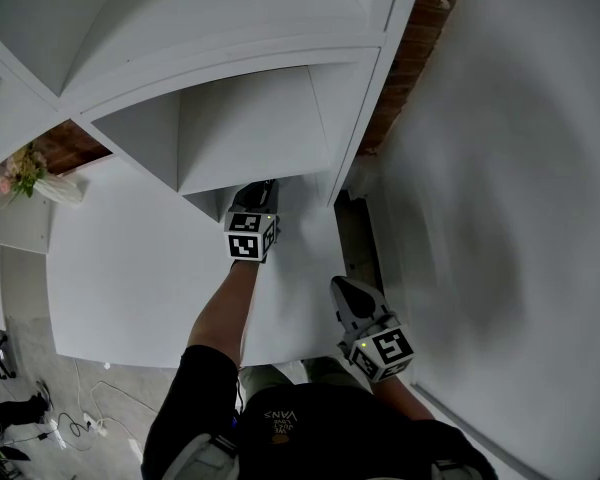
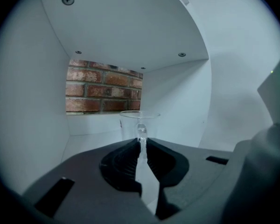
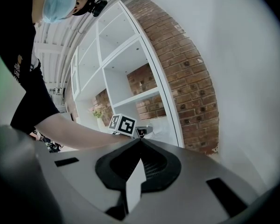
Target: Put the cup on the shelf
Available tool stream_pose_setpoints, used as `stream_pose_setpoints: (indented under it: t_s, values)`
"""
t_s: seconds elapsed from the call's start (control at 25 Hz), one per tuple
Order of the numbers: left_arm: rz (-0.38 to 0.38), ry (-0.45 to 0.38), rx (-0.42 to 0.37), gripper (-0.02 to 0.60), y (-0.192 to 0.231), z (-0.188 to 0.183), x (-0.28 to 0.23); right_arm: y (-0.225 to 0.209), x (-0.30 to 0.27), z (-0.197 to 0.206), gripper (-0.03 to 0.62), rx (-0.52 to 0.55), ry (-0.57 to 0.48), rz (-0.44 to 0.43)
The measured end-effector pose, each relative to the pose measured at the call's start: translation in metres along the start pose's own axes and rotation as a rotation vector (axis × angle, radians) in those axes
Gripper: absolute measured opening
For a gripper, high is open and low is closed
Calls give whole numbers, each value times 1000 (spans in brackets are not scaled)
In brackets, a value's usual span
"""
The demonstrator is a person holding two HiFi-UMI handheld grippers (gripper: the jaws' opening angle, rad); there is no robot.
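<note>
A clear plastic cup [image 2: 139, 120] stands upright just inside a white shelf compartment [image 2: 84, 141]. My left gripper [image 2: 141, 141] is shut on the near wall of the cup at its rim. The cup's base is hidden behind the gripper body, so I cannot tell whether it rests on the shelf floor. In the head view the left gripper [image 1: 255, 203] reaches into the lower compartment of the shelf unit [image 1: 250, 128] and the cup is hidden. My right gripper [image 1: 352, 298] hangs back near my body, to the right of the shelf, shut with nothing in it [image 3: 141, 140].
A brick wall [image 2: 102, 92] shows through the open back of the compartment. A white table top [image 1: 140, 278] lies below the shelf. A vase of flowers [image 1: 25, 173] stands at the left. A white wall [image 1: 520, 218] runs along the right. Cables [image 1: 80, 423] lie on the floor.
</note>
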State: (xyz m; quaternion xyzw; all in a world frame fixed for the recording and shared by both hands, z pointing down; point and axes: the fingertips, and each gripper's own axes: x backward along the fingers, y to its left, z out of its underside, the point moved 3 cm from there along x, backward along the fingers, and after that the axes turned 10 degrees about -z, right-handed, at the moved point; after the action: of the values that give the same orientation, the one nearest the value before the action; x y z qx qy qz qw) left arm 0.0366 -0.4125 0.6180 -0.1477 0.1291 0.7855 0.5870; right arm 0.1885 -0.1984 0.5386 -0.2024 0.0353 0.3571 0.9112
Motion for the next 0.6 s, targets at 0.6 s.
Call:
stream_pose_setpoints:
  t_s: [0.6]
  values:
    - [7, 53, -3, 29, 0, 5, -14, -2, 5, 4, -2, -12, 2, 14]
